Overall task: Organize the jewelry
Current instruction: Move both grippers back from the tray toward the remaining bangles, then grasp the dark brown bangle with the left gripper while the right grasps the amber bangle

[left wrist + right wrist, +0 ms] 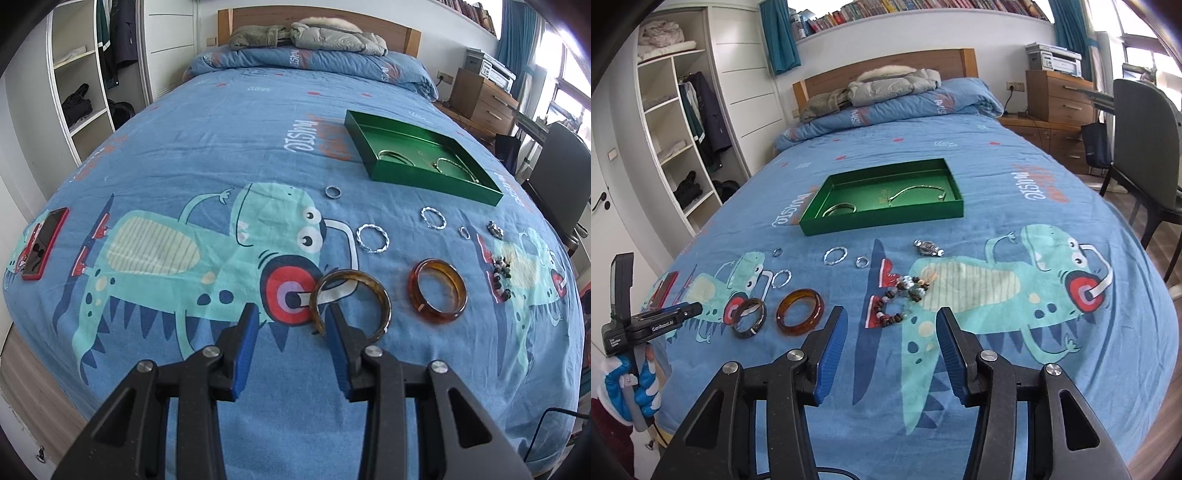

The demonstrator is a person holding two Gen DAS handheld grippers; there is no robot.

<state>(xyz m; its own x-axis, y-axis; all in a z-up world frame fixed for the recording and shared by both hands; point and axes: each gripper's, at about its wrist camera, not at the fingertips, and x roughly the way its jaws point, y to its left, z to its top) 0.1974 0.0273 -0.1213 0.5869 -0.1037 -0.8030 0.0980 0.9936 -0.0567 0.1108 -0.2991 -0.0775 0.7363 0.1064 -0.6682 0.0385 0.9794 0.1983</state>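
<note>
On the blue dinosaur bedspread, my left gripper (291, 312) stands open low over the cloth. Its right pad sits just by the near left rim of a dark tortoiseshell bangle (382, 299), not pressing it. An amber bangle (439, 317) lies to the right. My right gripper (891, 314) is open, with a beaded bracelet (901, 299) just beyond its fingertips. Silver twisted hoops (373, 238), small rings (333, 192) and a metal cluster piece (928, 248) lie loose. A green tray (879, 218) farther back holds thin bangles.
A red phone (44, 243) lies at the bed's left edge. In the right wrist view a gloved hand (631, 384) holds the left gripper (653, 317) near the dark bangle (737, 321). Pillows and jackets are at the headboard; a chair (1141, 147) stands to the right.
</note>
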